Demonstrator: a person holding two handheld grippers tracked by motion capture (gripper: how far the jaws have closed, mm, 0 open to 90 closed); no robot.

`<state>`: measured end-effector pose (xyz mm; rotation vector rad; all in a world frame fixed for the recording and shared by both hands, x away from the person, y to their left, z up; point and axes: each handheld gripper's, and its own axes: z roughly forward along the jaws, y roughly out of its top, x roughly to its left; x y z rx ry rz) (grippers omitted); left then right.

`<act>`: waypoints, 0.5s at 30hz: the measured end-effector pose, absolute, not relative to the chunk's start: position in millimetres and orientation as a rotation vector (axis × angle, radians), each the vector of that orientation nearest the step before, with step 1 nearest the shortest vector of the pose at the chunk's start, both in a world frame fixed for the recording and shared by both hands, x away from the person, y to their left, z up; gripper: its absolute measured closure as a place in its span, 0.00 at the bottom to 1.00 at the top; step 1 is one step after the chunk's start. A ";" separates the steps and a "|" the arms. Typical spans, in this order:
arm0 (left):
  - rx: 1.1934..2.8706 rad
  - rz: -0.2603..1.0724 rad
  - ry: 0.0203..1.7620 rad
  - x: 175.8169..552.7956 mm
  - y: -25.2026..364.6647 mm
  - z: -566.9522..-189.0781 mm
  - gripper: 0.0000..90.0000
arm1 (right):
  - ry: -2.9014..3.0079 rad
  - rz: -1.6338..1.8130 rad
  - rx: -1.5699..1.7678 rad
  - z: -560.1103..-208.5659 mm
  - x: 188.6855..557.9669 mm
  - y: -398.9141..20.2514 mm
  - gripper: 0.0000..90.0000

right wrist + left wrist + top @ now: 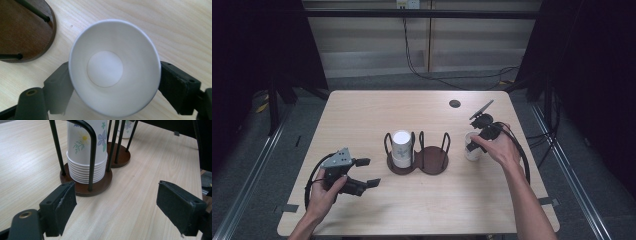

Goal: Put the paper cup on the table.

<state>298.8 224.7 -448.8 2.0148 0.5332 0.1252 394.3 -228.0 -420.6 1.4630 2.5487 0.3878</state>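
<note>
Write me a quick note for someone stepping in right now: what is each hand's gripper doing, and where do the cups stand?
Right gripper: jaws around a single paper cup standing upright on the table, right of the holder; whether the pads press its wall is unclear.
Left gripper: open, empty, near the table's front left, aimed at the holder.
Cup holder: left bay holds a stack of flowered cups, upside down; right bay is empty.
Done: one cup stands apart from the stack.
Left: probably letting it go or moving it on.
</note>
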 end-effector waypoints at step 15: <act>2.028 0.129 0.519 296.4 221.5 -449.3 0.18 | 2.475 0.632 1.477 -414.9 383.3 -237.0 0.16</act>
